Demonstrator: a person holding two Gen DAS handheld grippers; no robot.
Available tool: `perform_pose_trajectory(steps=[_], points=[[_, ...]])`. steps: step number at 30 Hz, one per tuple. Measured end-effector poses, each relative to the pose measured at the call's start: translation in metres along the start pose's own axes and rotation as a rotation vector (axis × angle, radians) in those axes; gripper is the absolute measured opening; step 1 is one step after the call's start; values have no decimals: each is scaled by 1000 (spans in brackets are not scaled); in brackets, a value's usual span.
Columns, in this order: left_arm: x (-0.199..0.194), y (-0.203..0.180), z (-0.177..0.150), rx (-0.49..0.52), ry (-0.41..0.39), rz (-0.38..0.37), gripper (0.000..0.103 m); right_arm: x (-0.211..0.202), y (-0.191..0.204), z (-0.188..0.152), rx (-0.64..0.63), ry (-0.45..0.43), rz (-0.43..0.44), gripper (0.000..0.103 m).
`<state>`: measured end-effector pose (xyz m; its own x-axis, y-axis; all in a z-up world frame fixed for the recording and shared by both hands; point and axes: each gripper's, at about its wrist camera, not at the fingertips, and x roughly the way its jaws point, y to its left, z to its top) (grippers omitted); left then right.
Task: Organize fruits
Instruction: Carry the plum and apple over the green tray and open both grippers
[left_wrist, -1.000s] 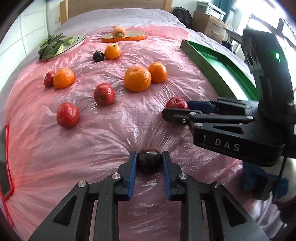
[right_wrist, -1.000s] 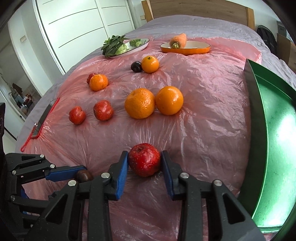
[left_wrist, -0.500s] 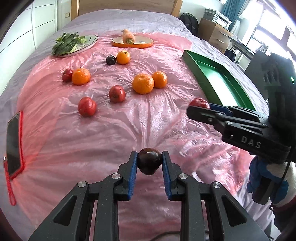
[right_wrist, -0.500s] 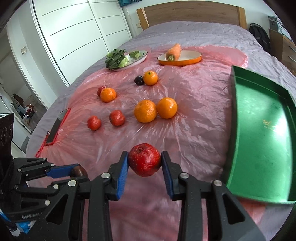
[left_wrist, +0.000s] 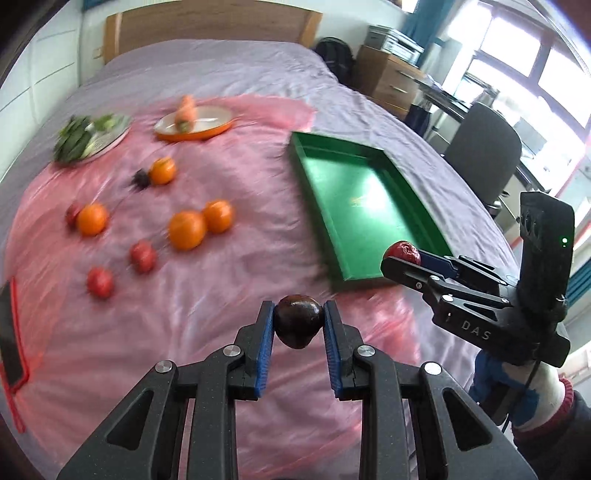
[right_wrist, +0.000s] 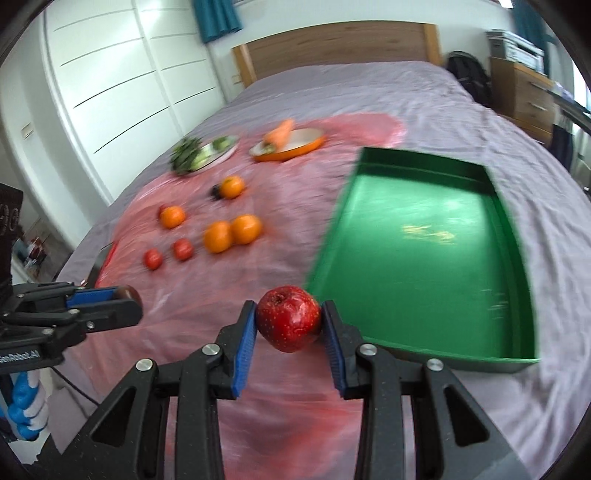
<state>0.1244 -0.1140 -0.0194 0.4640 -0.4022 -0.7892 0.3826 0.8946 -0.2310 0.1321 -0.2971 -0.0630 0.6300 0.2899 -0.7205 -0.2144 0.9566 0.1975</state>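
Observation:
My left gripper (left_wrist: 298, 325) is shut on a dark plum (left_wrist: 297, 320) and holds it in the air above the pink plastic sheet. My right gripper (right_wrist: 289, 326) is shut on a red apple (right_wrist: 289, 324), held up just in front of the near left corner of the green tray (right_wrist: 424, 258). The tray is empty; it also shows in the left wrist view (left_wrist: 364, 206). The right gripper with its apple (left_wrist: 402, 251) shows at the tray's near edge. Several oranges (left_wrist: 186, 229), red apples (left_wrist: 142, 254) and another plum (left_wrist: 141, 178) lie on the sheet to the left.
A plate of greens (left_wrist: 88, 138) and an orange dish with a carrot (left_wrist: 194, 123) stand at the back of the sheet. A phone with a red cord (left_wrist: 9, 339) lies at the left edge. A chair (left_wrist: 484, 155) and a dresser (left_wrist: 391, 79) stand right of the bed.
Both grippers have lifted higher with their fruit and swung right toward the green tray. The view of the bed has widened and blurred.

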Motion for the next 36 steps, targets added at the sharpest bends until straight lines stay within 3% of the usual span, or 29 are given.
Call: perform_pose_trajectory(steps=[9,16,23,32,35,36], points=[[70,-47,48,61,43,-9,22,8,-84,14,52,-19,-93,57],[124,-64,70,100,71,8,22,32,-122,21,62,-17,-141,57],[162,-63,67,119,94,51,22,46,-141,16,55,-1,-180,58],[166,-68,62,148,81,83,23,53,-144,10,34,-8,-188,59],[165,-69,63,146,88,70,28,53,-143,10,29,-5,-194,65],[164,-71,63,150,90,67,30,53,-142,10,24,-2,-197,73]])
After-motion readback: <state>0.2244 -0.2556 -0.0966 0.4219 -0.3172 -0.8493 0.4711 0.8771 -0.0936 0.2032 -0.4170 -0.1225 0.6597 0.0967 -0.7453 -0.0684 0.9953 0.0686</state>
